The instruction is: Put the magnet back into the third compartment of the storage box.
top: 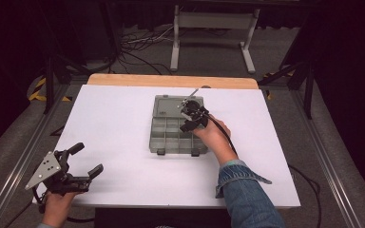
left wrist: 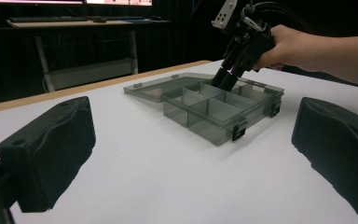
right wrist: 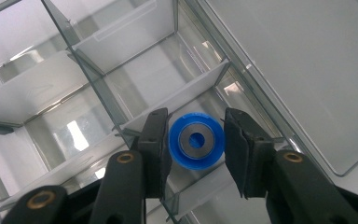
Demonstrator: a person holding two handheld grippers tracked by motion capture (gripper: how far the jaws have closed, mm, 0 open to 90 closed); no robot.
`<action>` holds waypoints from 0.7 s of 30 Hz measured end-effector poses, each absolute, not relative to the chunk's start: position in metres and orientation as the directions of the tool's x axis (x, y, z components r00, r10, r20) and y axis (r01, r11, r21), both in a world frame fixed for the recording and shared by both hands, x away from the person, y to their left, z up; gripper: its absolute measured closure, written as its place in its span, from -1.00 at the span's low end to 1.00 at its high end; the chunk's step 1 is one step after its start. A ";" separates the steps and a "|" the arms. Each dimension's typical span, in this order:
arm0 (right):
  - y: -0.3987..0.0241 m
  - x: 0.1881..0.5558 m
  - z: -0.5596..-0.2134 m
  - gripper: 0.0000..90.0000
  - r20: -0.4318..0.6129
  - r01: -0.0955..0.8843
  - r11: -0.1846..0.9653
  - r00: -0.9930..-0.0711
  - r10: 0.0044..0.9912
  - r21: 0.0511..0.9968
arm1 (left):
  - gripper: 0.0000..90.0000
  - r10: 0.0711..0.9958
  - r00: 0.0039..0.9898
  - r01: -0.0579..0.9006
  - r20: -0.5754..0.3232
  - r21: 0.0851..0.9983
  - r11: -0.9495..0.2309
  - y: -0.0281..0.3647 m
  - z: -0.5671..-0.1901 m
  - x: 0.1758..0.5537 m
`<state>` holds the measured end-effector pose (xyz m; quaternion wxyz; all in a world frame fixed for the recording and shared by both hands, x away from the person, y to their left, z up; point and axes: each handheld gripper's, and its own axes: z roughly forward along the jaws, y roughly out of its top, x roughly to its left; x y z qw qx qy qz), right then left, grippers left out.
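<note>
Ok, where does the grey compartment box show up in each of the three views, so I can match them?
High view: the compartment box lies open at the table's centre, under the right gripper.
Left gripper view: right of centre, mid-distance, with that gripper reaching into a far compartment.
Right gripper view: its dividers span the frame; a blue disc sits between the fingers.
Shared landmark: the flat open lid.

A white table [top: 123, 118] carries the things; a strip of bare wood [top: 171, 80] shows along its far edge. Directly on it, right of centre and toward the far side, lies 1 smoke-grey clear plastic organizer box [top: 171, 137], divided into compartments, its lid [top: 168, 104] folded flat open onto the tabletop behind it, with 2 black latches [left wrist: 239, 129] on its near wall.
</note>
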<state>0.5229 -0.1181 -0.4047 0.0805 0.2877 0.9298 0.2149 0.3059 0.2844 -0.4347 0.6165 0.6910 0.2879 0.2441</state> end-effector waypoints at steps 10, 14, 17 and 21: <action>-0.119 0.520 -0.398 0.10 -0.041 0.496 0.733 -0.815 0.578 0.466 | -0.99 0.700 0.714 0.099 -0.021 0.993 -0.071 0.284 -0.435 0.306; -0.119 0.514 -0.391 -0.15 -0.067 0.488 0.724 -0.806 0.588 0.487 | -0.99 0.698 0.715 0.101 -0.020 0.992 -0.075 0.284 -0.435 0.306; -0.120 0.509 -0.384 -0.25 -0.066 0.479 0.714 -0.806 0.588 0.512 | -0.99 0.699 0.714 0.101 -0.022 0.992 -0.073 0.284 -0.435 0.306; -0.123 0.501 -0.373 -0.40 -0.068 0.464 0.698 -0.806 0.588 0.545 | -0.99 0.699 0.715 0.102 -0.021 0.992 -0.075 0.284 -0.435 0.306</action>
